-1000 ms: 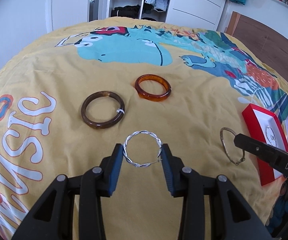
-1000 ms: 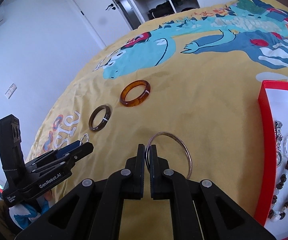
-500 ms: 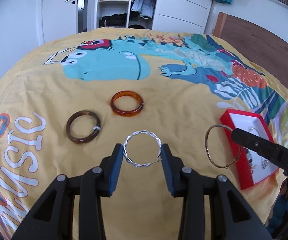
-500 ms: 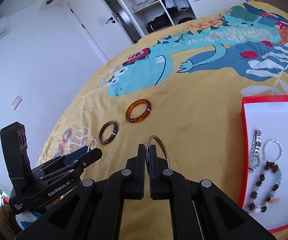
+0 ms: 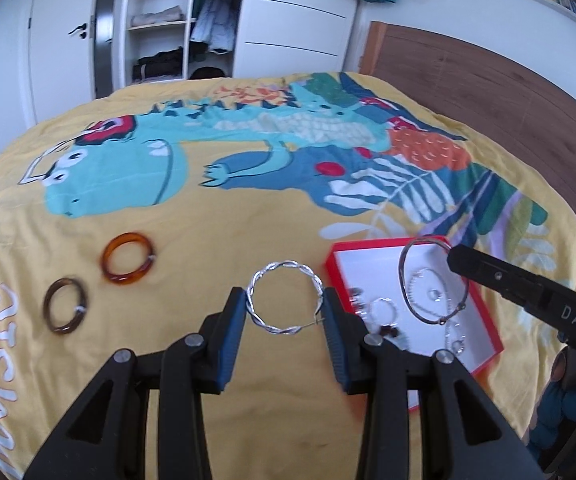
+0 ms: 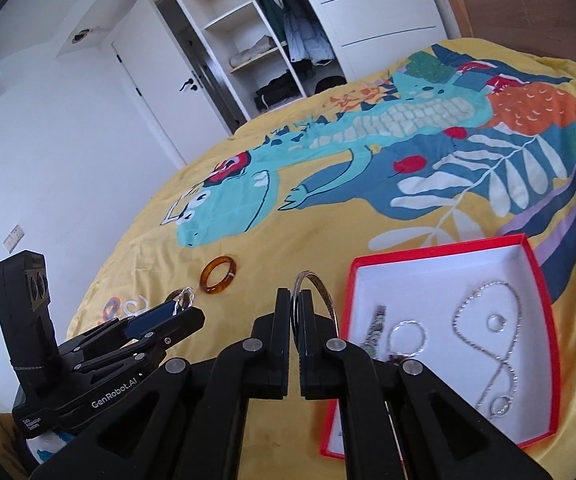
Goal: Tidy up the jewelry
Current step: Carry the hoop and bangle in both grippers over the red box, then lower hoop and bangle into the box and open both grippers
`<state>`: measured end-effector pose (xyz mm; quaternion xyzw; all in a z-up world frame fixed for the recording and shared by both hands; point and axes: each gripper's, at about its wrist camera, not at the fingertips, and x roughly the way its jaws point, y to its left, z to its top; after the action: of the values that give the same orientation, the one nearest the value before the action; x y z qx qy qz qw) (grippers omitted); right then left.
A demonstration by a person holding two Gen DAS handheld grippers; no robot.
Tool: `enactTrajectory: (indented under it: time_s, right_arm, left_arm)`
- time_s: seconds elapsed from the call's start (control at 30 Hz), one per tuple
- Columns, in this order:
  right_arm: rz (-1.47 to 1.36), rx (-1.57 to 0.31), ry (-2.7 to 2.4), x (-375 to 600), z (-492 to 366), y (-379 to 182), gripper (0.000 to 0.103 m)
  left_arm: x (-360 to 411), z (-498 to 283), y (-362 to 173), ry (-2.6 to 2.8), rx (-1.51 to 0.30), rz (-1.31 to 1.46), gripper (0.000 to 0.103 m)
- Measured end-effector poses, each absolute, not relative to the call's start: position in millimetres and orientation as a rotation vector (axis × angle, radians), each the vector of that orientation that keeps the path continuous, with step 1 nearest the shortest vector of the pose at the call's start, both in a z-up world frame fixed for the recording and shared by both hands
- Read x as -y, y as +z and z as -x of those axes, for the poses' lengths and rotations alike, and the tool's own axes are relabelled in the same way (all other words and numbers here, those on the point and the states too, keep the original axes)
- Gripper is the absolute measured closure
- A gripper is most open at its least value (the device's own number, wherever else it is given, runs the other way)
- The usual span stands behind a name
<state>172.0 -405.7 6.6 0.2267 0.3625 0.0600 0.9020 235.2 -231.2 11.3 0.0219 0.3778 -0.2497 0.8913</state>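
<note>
Both grippers carry bangles toward the red box [image 6: 536, 276] for dropping: left gripper [image 5: 283, 312] clamps twisted silver bangle [image 5: 284, 298] w/ fingers spread, right gripper [image 6: 296, 312] pinches thin bangle [image 6: 322, 300].

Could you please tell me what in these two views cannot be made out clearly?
- Left wrist view: the near corner of the red box is hidden by the left hand-held gripper.
- Right wrist view: the beads beside the watch sit behind the right hand-held gripper.
- The dark bangle is hidden there.
</note>
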Motion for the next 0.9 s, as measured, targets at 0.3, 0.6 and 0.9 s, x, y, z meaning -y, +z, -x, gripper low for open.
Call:
enactTrajectory:
  time_s: [0.3, 0.6, 0.9]
  right_arm:
    - [-0.471, -0.753, 0.016, 475, -171, -10, 0.100]
    - [-0.516, -0.779, -0.039, 515, -184, -48, 0.100]
    - [-0.540, -0.808, -0.028, 518, -188, -71, 0.100]
  left_arm:
    - [319, -247, -4, -0.606, -0.807, -0.109, 0.067]
    - [367, -259, -36, -0.601, -0.832, -0.183, 0.067]
    - [378, -261, -61, -0.584, -0.879, -0.220, 0.067]
